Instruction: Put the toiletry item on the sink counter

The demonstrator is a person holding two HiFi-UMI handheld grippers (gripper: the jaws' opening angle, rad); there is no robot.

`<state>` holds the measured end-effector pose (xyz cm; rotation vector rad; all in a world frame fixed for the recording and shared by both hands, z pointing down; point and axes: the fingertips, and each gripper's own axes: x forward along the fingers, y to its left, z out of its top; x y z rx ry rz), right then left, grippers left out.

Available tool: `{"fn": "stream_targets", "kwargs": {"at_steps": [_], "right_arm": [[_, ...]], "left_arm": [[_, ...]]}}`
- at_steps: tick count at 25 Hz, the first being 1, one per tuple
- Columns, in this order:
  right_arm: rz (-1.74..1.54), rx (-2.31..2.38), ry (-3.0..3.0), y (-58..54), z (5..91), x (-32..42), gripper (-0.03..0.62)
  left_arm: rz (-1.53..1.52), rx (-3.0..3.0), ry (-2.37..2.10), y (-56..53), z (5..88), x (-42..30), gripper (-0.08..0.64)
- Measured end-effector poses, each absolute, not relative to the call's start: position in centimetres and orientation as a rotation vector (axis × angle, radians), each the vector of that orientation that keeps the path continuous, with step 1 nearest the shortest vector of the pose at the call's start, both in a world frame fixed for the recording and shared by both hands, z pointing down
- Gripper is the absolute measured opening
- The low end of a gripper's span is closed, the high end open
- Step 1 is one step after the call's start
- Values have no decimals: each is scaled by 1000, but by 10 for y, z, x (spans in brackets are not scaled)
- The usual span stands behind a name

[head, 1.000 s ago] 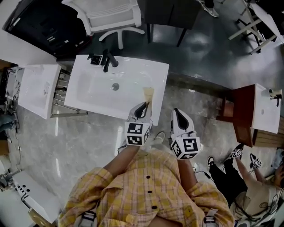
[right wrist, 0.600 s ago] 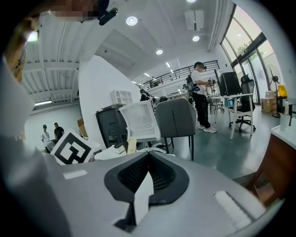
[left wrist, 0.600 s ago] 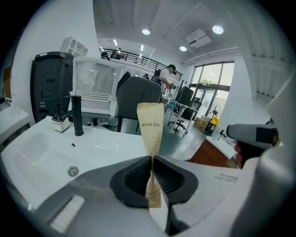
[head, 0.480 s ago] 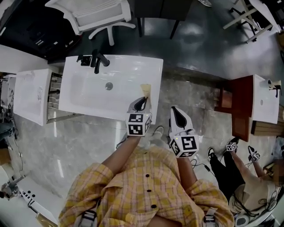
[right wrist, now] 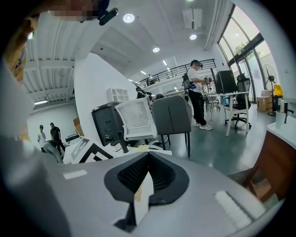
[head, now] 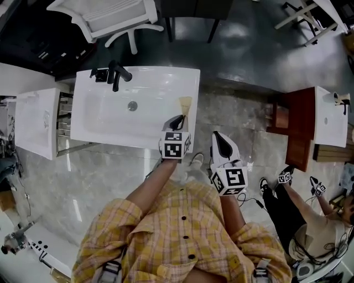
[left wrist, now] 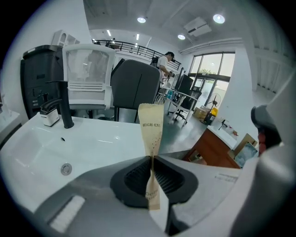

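Observation:
A tan sachet (head: 185, 104) printed "HIGH-END" stands upright in my left gripper (head: 178, 119), which is shut on its lower half. It hangs over the right front part of the white sink counter (head: 166, 83). In the left gripper view the sachet (left wrist: 151, 127) rises between the dark pads (left wrist: 134, 178), with the basin and black faucet (left wrist: 64, 104) behind it. My right gripper (head: 219, 140) hovers over the floor to the right of the counter. Its jaws are shut on a small white paper scrap (right wrist: 142, 194).
A black faucet (head: 119, 72) and a drain (head: 132, 105) mark the basin. A white chair (head: 110, 16) stands behind the counter. Another white basin (head: 36, 121) sits at the left, and a brown cabinet (head: 296, 127) at the right. A person (head: 298, 221) crouches at lower right.
My left gripper has moved forward with the sachet, further over the counter's right part. The right gripper has hardly moved.

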<state>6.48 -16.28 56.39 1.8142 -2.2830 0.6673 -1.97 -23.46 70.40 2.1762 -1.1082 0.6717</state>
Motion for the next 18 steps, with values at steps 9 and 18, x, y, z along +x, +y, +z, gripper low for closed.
{"fn": "stream_targets", "kwargs": {"at_steps": [9, 18], "right_arm": [[689, 1818, -2254, -160, 575, 67, 0], [707, 1802, -2243, -155, 582, 70, 0]], "left_arm": [[701, 2117, -1103, -240, 731, -15, 26], [722, 2057, -1111, -241, 750, -12, 26]]}}
